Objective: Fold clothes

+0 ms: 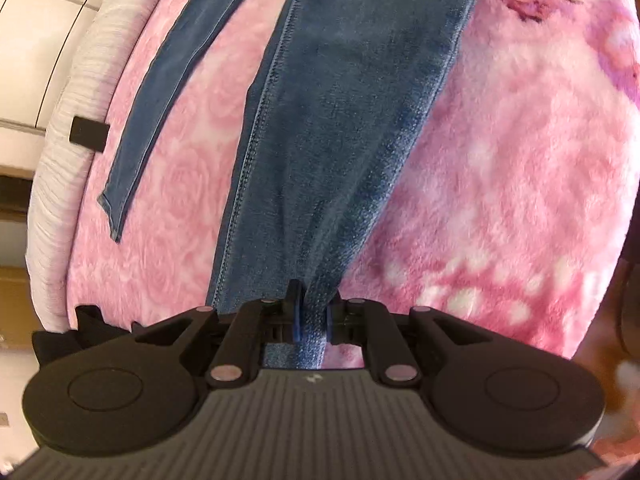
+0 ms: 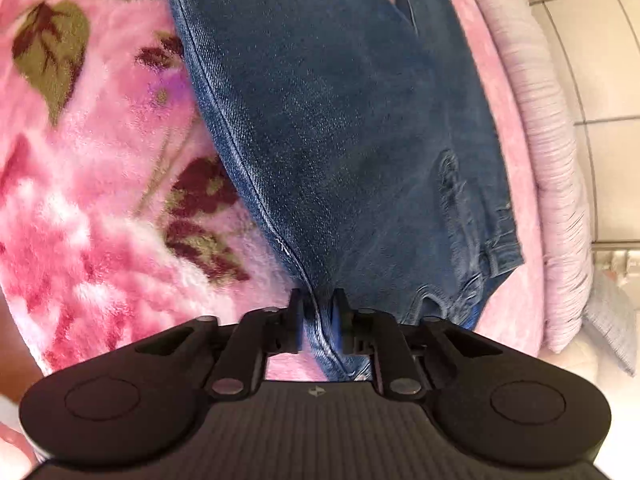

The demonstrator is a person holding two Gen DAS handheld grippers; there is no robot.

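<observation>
Left wrist view: the left gripper [image 1: 314,304] has its jaws drawn nearly together on a bunched fold of the jeans [image 1: 344,128], and the denim is pinched between the pads with a strip of it running back under the gripper body. From the grip the jeans fan out and away over the pink blanket [image 1: 500,184], a stitched side seam running along their left edge. A narrower strip of the same denim, ending in a hem, lies apart to the left of the main leg, with bare blanket between the two. Left of the blanket its pale ribbed edge [image 1: 60,184] curves round, and a small black tab [image 1: 89,136] sits on that edge. Beyond it is a cream tiled surface [image 1: 36,40].

Right wrist view: the right gripper [image 2: 319,308] is likewise closed down on a gathered ridge of the jeans [image 2: 340,120], the cloth caught between the pads and hanging behind them. The denim spreads wide over the blanket [image 2: 92,208] away from the grip; a waistband with belt loops and a worn patch lies to the right of the grip. Left of the jeans the blanket shows dark red and olive leaves. Right of the jeans comes the pale ribbed edge [image 2: 556,152], then cream panels [image 2: 600,52].
</observation>
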